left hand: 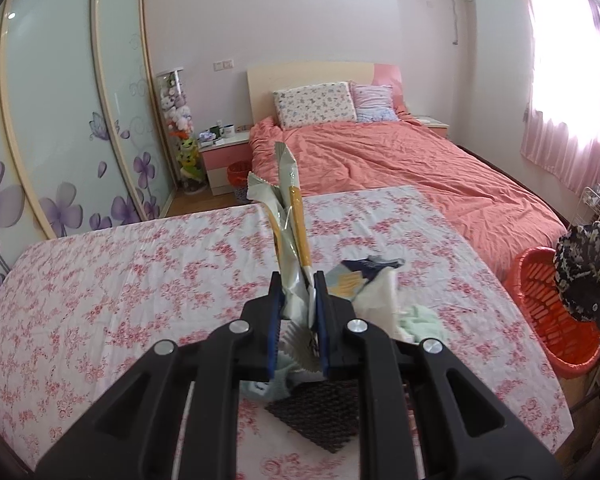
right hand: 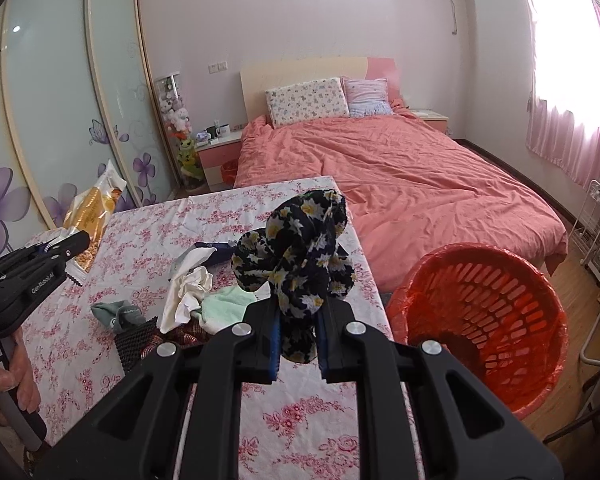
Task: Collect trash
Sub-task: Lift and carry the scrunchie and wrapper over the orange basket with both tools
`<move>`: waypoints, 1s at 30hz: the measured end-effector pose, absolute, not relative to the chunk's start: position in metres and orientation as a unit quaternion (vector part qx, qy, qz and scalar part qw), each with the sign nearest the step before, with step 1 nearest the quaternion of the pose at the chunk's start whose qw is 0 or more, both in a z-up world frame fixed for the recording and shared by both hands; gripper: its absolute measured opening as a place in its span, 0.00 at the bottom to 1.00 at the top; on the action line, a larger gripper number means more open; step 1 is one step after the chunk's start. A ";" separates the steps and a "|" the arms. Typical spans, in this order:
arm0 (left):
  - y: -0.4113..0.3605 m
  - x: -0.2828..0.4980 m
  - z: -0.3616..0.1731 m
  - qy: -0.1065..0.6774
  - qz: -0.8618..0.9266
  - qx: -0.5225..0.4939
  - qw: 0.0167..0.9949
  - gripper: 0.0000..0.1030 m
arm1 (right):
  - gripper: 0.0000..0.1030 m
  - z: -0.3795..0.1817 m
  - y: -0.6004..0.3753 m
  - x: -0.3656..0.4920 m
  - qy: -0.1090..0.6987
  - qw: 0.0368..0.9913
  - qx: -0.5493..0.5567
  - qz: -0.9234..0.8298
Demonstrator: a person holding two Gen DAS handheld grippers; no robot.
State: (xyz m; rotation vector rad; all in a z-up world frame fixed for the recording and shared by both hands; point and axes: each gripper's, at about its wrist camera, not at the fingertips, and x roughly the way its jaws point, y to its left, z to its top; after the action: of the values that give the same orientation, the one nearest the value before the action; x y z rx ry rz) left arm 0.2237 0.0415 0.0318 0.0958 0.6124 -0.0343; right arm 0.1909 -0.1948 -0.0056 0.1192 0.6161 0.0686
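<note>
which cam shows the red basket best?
Right wrist: the red basket shows whole, open mouth and slatted inside, beside the table. In the left wrist view it sits at the right edge, partly hidden behind the flowered cloth.

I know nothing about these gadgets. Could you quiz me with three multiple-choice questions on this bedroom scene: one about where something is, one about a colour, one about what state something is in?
1. Where does the basket stand?
A. on the bed
B. on the floor beside the table
C. on the nightstand

2. What colour is the basket?
A. blue
B. white
C. orange-red

3. What are the left tongs doing?
A. clamped on a snack wrapper
B. hanging open, holding nothing
C. resting inside the basket

Answers:
1. B: the basket sits on the wooden floor, off the right edge of the floral table.
2. C: its slatted walls are plainly orange-red.
3. A: the left tongs are shut on the snack wrapper, which sticks up above them; the right tongs likewise grip a dark floral cloth.
</note>
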 end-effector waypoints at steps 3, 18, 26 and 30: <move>0.030 0.221 0.033 0.301 -0.029 0.049 0.952 0.15 | 0.14 -0.004 -0.203 0.185 0.298 0.952 0.064 0.029; -0.056 0.209 0.032 0.299 -0.104 0.067 0.946 0.15 | 0.14 -0.002 -0.254 0.158 0.285 0.955 0.086 -0.018; -0.113 0.203 0.024 0.304 -0.164 0.073 0.936 0.16 | 0.14 -0.006 -0.291 0.149 0.282 0.952 0.110 -0.041; -0.139 0.203 0.019 0.306 -0.189 0.075 0.930 0.16 | 0.14 -0.010 -0.307 0.148 0.283 0.950 0.119 -0.053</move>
State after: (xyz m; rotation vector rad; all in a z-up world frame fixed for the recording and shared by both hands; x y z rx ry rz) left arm 0.2032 -0.1392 0.0188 0.1536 0.6274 -0.3879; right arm 0.1478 -0.3065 -0.0105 0.2429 0.5752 -0.1079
